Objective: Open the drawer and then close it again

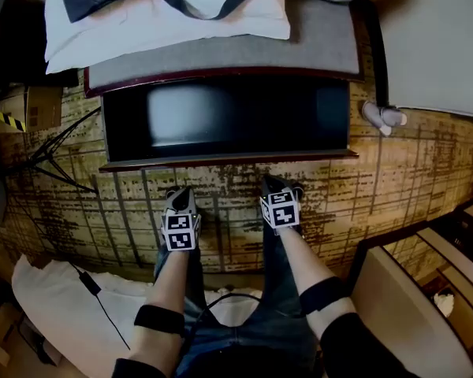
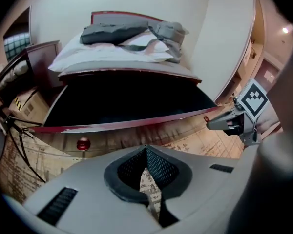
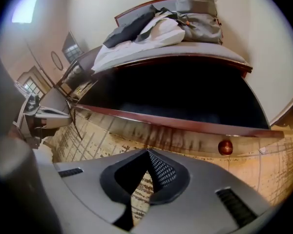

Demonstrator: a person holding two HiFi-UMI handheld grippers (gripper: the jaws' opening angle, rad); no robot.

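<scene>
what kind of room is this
Most likely a bedroom, perhaps a hotel room: a bed with white bedding, a storage drawer pulled out of its base, and patterned carpet.

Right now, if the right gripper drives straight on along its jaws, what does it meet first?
Likely the open drawer's front panel, left of the knob. The right gripper is shut and empty. Depth is unclear: pointing this steeply, it may touch the carpet first.
</scene>
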